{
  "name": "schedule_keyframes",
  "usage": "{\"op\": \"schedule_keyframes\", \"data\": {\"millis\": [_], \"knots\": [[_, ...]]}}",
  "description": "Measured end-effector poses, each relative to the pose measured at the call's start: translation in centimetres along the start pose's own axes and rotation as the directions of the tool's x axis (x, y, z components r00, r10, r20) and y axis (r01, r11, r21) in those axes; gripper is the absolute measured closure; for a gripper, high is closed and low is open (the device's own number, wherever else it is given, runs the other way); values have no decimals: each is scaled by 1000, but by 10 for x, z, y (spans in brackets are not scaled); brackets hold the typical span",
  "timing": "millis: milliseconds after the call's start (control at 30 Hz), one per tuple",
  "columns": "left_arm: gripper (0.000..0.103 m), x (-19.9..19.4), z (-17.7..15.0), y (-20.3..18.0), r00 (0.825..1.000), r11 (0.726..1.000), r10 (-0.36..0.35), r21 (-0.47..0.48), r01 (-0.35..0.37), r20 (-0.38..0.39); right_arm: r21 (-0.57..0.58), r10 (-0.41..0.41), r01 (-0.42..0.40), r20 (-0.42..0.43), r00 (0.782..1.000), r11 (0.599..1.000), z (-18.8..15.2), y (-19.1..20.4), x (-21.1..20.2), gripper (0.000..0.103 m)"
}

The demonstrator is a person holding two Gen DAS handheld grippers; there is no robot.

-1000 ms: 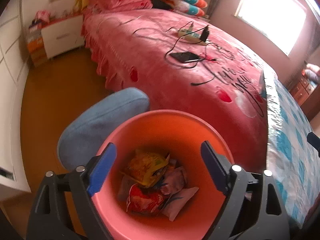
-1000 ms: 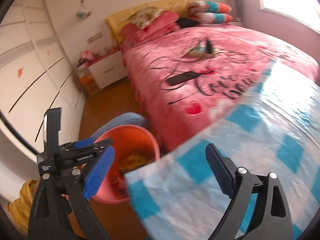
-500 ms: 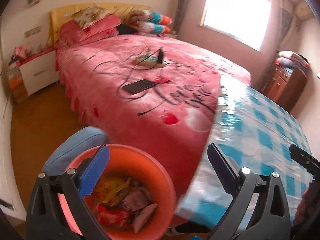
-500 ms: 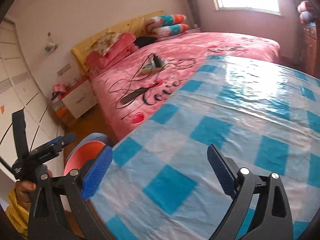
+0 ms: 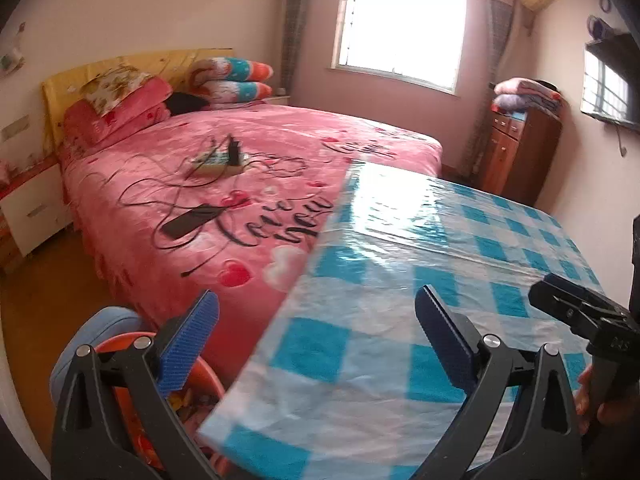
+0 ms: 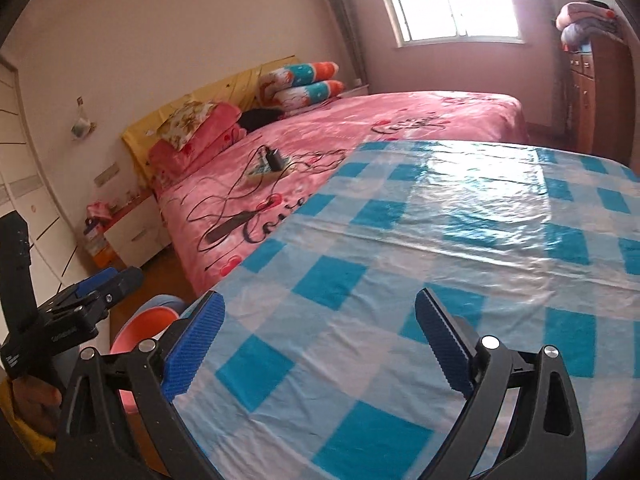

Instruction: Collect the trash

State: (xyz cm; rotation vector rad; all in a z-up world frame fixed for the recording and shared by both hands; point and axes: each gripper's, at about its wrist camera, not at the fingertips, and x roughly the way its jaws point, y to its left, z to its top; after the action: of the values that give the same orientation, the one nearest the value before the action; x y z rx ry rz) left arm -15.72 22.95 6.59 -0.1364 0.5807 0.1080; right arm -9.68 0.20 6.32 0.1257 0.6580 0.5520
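Note:
An orange bin (image 5: 127, 339) holding snack wrappers (image 5: 185, 399) shows at the lower left of the left wrist view, half hidden behind the table's corner. My left gripper (image 5: 316, 300) is open and empty, hanging over the blue-and-white checked tablecloth (image 5: 400, 264). My right gripper (image 6: 320, 300) is also open and empty above the same cloth (image 6: 400, 240). In the right wrist view the bin (image 6: 138, 326) sits at the left, below the left gripper (image 6: 108, 284). The right gripper's tip (image 5: 560, 308) enters the left wrist view from the right. No loose trash shows on the cloth.
A pink bed (image 5: 248, 168) with a power strip, cables and a dark phone lies beyond the table. A blue padded stool (image 5: 76, 352) stands by the bin. A white nightstand (image 5: 32, 216) is at the left, a wooden dresser (image 5: 516, 152) at the right.
Both views have swung up and right, from the bin to the tabletop. The bin slid to the lower left corner. Both pairs of jaws stand a little wider than before.

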Motion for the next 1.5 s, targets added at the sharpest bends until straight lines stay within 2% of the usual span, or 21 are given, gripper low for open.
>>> {"op": "schedule_keyframes", "data": {"millis": [233, 433, 733, 933, 1500], "knots": [[4, 6, 5, -43, 999, 996, -40, 74, 40, 1, 20, -74, 74, 34, 997, 997, 2, -25, -15, 7], [4, 17, 7, -76, 997, 991, -78, 104, 80, -29, 51, -151, 149, 40, 988, 988, 3, -48, -21, 7], [4, 28, 8, -124, 991, 979, -131, 153, 136, -41, 113, -279, 270, 81, 957, 956, 2, -96, -44, 7], [4, 34, 9, -155, 986, 969, -163, 181, 169, -45, 157, -340, 323, 99, 935, 933, 3, -124, -58, 7], [4, 55, 10, -219, 975, 955, -207, 198, 219, -79, 204, -443, 414, 126, 888, 887, 0, -165, -88, 7]]}}
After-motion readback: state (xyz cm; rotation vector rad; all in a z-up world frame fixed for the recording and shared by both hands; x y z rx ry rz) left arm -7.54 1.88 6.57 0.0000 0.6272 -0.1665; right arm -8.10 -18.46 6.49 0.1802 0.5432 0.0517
